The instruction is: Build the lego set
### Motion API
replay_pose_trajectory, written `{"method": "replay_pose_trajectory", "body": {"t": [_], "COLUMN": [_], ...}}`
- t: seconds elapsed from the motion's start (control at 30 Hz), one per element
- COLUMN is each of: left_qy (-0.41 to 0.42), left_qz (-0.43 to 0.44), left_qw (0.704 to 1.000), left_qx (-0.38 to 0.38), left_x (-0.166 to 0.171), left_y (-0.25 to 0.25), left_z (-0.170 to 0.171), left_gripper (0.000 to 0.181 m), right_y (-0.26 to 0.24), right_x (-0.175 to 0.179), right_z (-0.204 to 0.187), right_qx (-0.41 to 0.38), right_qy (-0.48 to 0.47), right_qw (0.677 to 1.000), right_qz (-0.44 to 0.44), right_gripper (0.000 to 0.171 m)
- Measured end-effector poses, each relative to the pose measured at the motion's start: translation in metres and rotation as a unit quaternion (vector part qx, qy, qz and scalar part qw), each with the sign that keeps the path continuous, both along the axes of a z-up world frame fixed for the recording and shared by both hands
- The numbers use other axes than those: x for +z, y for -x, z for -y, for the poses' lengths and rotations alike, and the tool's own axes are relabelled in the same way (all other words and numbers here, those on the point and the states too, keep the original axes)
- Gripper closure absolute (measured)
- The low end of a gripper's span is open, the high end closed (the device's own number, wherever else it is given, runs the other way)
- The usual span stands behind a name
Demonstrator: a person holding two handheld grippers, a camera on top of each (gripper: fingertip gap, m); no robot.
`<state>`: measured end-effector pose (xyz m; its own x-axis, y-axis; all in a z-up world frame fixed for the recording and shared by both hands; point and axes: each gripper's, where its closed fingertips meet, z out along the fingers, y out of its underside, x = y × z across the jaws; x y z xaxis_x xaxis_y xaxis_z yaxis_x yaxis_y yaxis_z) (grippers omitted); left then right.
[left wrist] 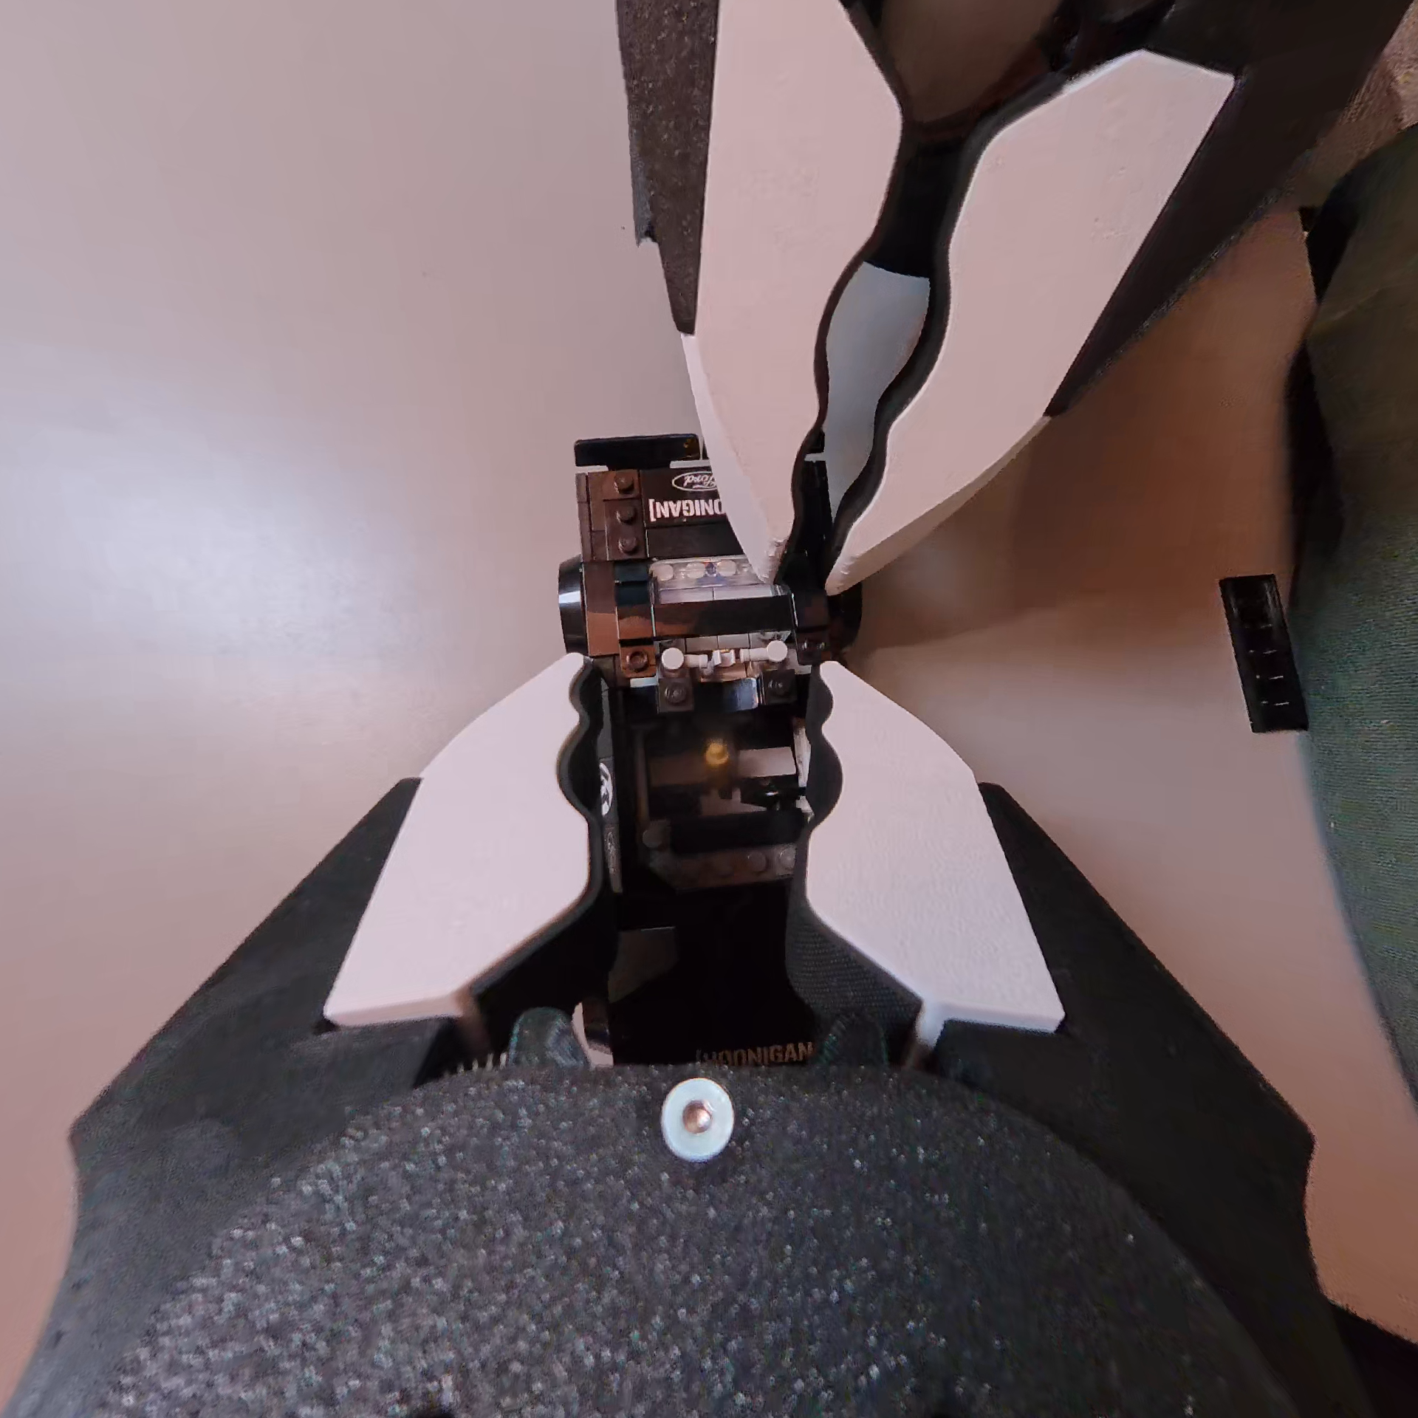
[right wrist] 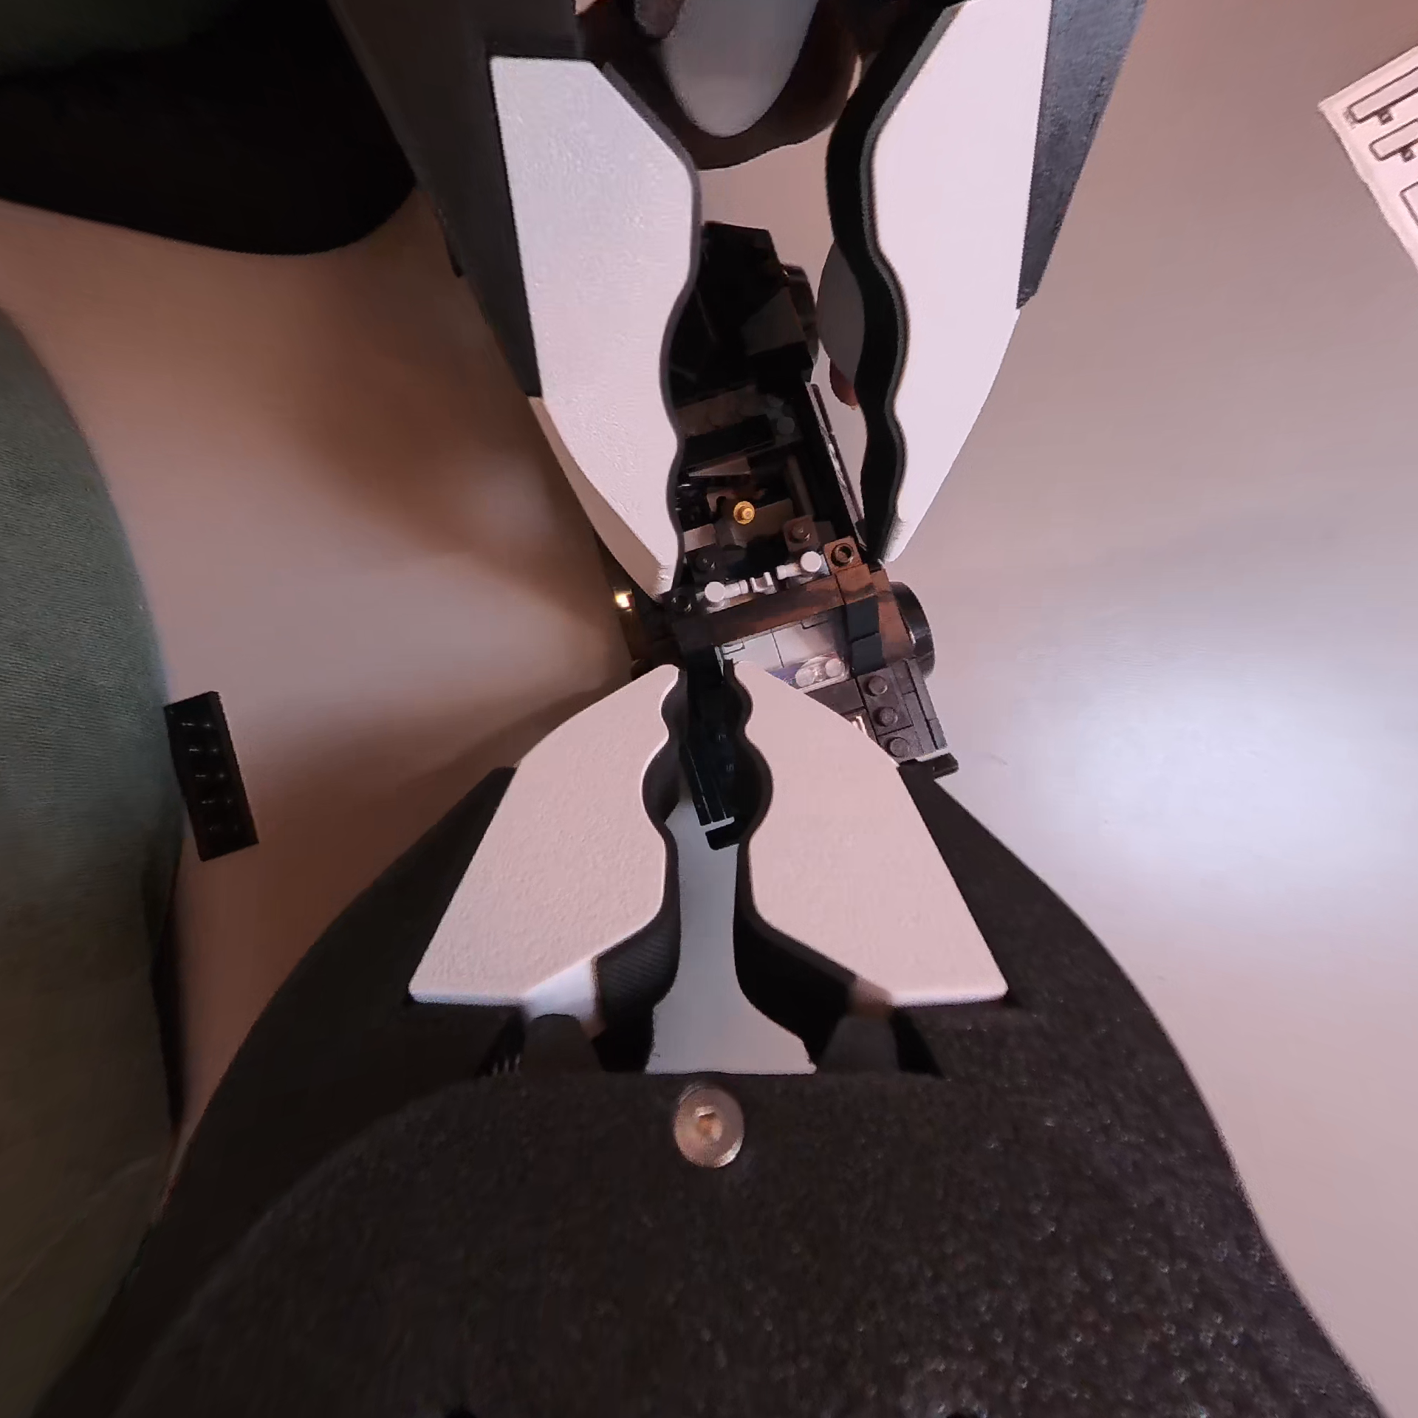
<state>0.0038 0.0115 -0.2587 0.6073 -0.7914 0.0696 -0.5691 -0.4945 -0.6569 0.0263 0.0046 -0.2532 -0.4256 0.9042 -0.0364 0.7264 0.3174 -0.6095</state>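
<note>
Lego car (left wrist: 690, 690), black and half built, sits between the white fingers of my left tool (left wrist: 694, 675), which pinch it by its two long sides and hold it above the worktop (left wrist: 268, 460). Its open top faces the left wrist camera, so I see grey studs, a clear piece and a small gold part inside.

My right tool (right wrist: 710, 675) comes at the same car from the opposite end. In the right wrist view its fingers are nearly pressed together on a thin black strip (right wrist: 710, 767) that stands on edge along the car's side; I cannot tell whether that strip is already joined to the car. In the left wrist view the tips of this tool meet at the car's far right corner, crowding that end and hiding part of the body.

Off to the side a long black studded plate (left wrist: 1262, 652) lies flat on the worktop, well apart from the car and just beside a dark green cloth surface (left wrist: 1366, 537) at the worktop's edge. A printed sheet of paper (right wrist: 1381, 130) lies at the far corner in the right wrist view.

The worktop is smooth and pale pinkish beige, with a soft sheen of light across it.
</note>
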Motion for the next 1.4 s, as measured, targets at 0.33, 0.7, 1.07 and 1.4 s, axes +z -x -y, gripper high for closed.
{"method": "replay_pose_trajectory", "body": {"t": [0.33, 0.7, 1.07, 1.4], "left_qy": [0.0, 0.001, 0.002, 0.005], "left_qz": [0.015, 0.015, 0.014, 0.009], "left_qw": [1.0, 1.0, 1.0, 1.0], "left_qx": [0.001, 0.0, 0.002, 0.011], "left_x": [0.0003, 0.0002, -0.0001, -0.0007], "left_y": [0.0009, 0.0002, 0.0, 0.0021], "left_z": [0.0009, 0.0016, 0.0012, 0.001], "left_gripper": [0.131, 0.131, 0.131, 0.131], "right_y": [-0.0001, -0.0028, -0.0004, 0.0018], "right_x": [0.0001, 0.0078, 0.0042, 0.0028], "right_z": [0.0001, 0.0009, 0.0033, 0.0025], "right_qx": [0.001, 0.011, 0.012, 0.014], "right_qy": [0.008, -0.004, -0.007, 0.009], "right_qw": [1.0, 1.0, 1.0, 0.999], "right_qz": [0.001, -0.018, 0.003, 0.05], "right_gripper": [0.162, 0.162, 0.168, 0.169]}}
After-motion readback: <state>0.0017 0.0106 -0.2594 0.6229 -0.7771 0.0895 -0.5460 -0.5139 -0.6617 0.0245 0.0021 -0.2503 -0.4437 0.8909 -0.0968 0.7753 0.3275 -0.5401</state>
